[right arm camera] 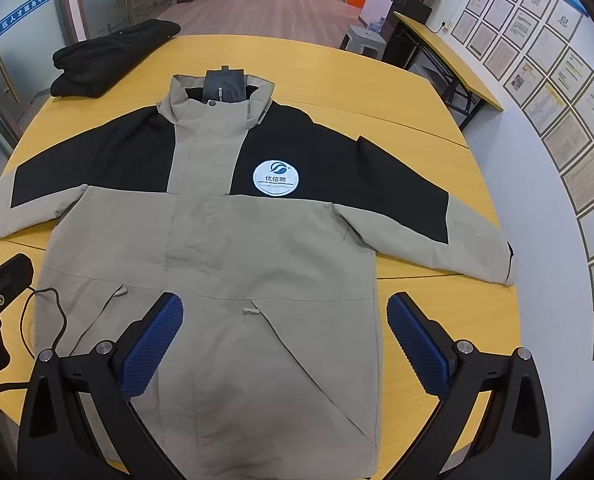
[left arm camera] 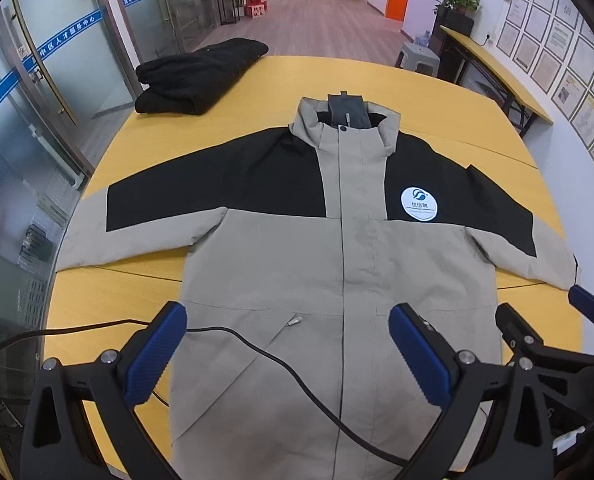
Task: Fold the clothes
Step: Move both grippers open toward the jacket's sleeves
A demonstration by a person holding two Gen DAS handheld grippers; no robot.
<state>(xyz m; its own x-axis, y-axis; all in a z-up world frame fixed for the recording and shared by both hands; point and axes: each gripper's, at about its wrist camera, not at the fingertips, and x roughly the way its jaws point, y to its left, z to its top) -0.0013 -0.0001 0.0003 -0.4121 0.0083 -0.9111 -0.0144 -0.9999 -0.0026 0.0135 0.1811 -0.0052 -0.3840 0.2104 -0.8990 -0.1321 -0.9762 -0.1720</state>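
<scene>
A tan and black jacket (left arm camera: 337,248) is spread flat, front up and zipped, on the yellow surface (left arm camera: 437,92), both sleeves stretched out sideways; a black garment (left arm camera: 201,76) lies bundled at the far corner. The left tool (left arm camera: 289,356) and right tool (right arm camera: 285,344) are held released and empty above the hem. No fold is seen in the jacket, so a sleeve or side edge would likely be gripped next.
</scene>
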